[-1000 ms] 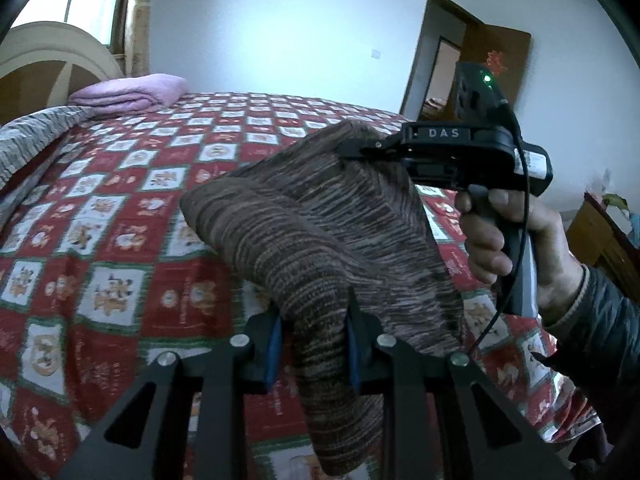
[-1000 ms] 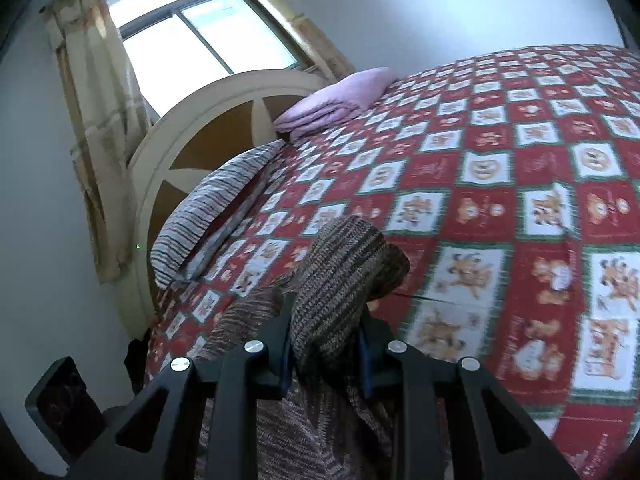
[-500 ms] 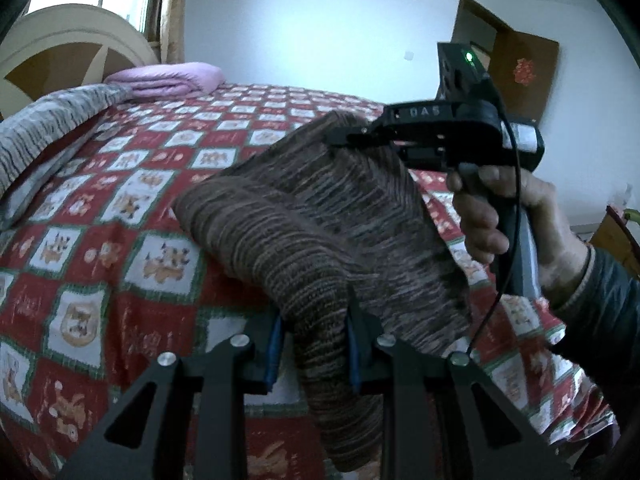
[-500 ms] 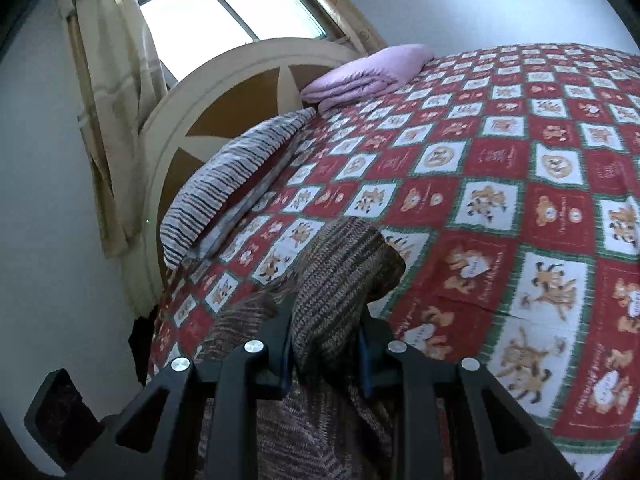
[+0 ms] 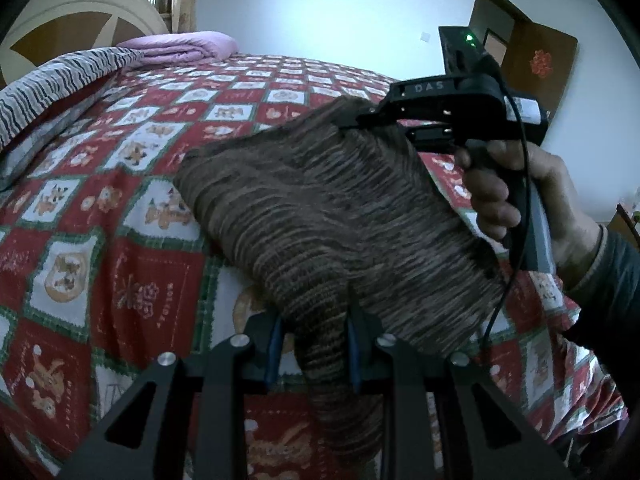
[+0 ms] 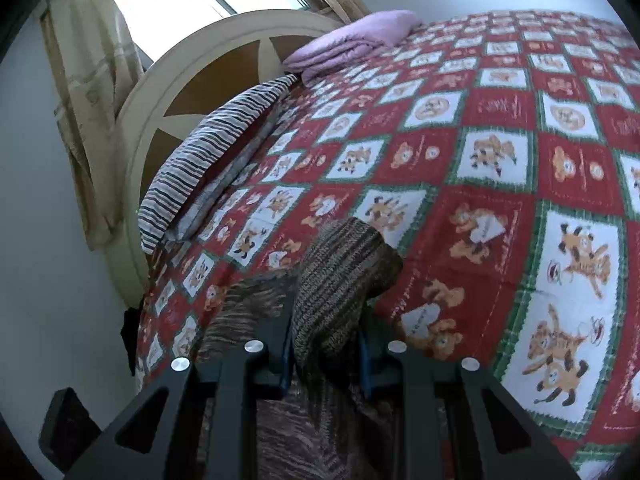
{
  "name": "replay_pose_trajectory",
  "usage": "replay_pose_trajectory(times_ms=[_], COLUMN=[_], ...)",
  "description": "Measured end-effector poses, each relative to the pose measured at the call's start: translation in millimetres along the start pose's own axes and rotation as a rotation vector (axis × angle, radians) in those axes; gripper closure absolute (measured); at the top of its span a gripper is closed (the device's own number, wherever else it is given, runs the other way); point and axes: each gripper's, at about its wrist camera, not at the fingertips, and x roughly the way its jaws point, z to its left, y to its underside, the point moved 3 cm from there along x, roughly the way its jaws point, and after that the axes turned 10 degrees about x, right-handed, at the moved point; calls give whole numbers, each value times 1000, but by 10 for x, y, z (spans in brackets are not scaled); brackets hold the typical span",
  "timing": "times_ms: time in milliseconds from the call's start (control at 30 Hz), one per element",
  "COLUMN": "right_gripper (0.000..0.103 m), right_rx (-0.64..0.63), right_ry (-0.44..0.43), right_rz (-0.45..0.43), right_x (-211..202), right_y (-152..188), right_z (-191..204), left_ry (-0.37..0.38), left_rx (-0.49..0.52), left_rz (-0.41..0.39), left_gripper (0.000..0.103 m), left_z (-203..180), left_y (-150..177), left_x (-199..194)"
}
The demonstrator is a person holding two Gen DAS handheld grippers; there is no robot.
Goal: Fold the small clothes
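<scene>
The brown striped knit garment [image 5: 344,216] hung above the bed, stretched between the two grippers and clear of most of the red patchwork bedspread [image 5: 120,240]. The left gripper [image 5: 314,350] had its jaws clamped on a bunched edge of the knit, whose tail drooped below the blue pads [image 5: 273,344]. In the left wrist view, the right gripper [image 5: 352,122] pinched the far upper corner of the same piece, held by a hand [image 5: 520,208] wrapped around the black handle, a dark sleeve [image 5: 608,280] behind it. From the right wrist view, the right gripper [image 6: 325,344] was likewise closed on a thick fold of the garment [image 6: 340,280], with the rest of the fabric falling away beneath the fingers. Farther up the bed lay a striped pillow [image 6: 208,152] and a folded purple blanket [image 6: 352,40], near the rounded cream headboard [image 6: 192,80]
</scene>
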Motion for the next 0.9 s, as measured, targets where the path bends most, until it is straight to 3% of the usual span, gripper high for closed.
replay_pose_trajectory(times_ms=[567,900], right_gripper=[77,72], right_rx=[83,111], right_ry=[70,93], right_rz=[24,39], right_x=[240,295], right_y=[41,80], right_z=[-315,-408], left_ry=[12,-21], left_rx=[-8,-27], left_rz=[15,14], left_gripper=[69,51], left_z=[78,107], left_y=[149,167], left_x=[111,126])
